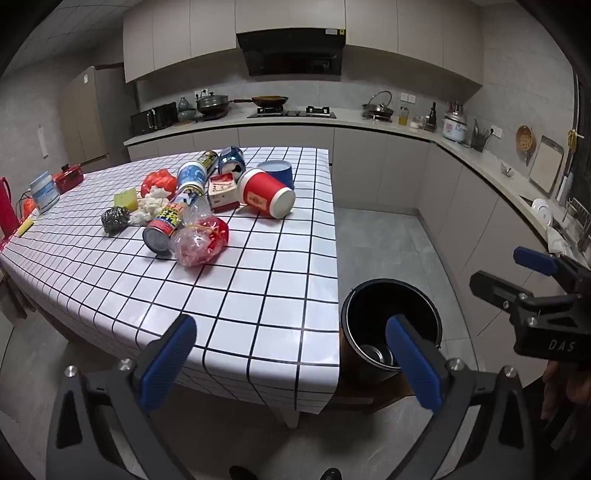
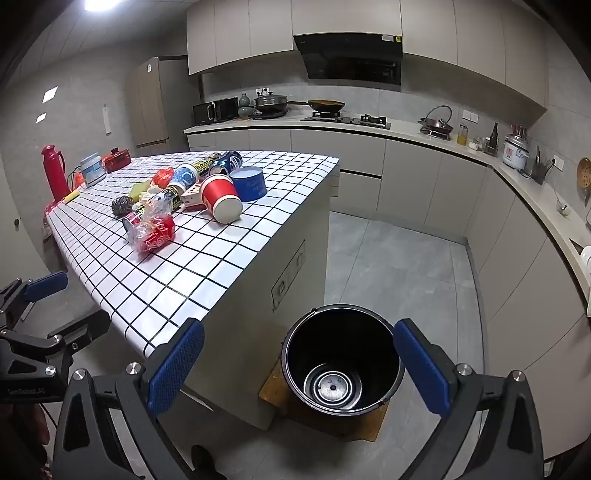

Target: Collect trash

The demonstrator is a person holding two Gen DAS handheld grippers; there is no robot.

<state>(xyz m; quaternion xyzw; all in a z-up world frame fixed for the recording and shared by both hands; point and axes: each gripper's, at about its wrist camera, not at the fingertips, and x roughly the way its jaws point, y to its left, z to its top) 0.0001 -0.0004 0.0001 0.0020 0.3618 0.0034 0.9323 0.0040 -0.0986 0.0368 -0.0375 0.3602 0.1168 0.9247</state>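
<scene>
Kitchen table (image 1: 236,291) holds trash; black bin (image 2: 341,360) on floor; both grippers' jaws spread, empty.

Grey tiled floor (image 2: 388,258), beige cabinets (image 2: 406,166), black range hood (image 2: 351,61), ceiling light (image 2: 98,3).

Trash clustered mid-table, all lying loose. Red paper cup (image 1: 266,195) on its side, white base toward 5 o'clock. Blue tub (image 1: 277,171) just behind it at 1 o'clock. Small red-white carton (image 1: 222,192) touching the cup at 9 o'clock. Long spray can (image 1: 173,212) flat, base toward 7 o'clock. Crumpled clear-and-red wrapper (image 1: 199,240) against the can's base end. Black bucket (image 2: 341,360) upright on the floor, open, nothing inside but bare metal bottom.
</scene>
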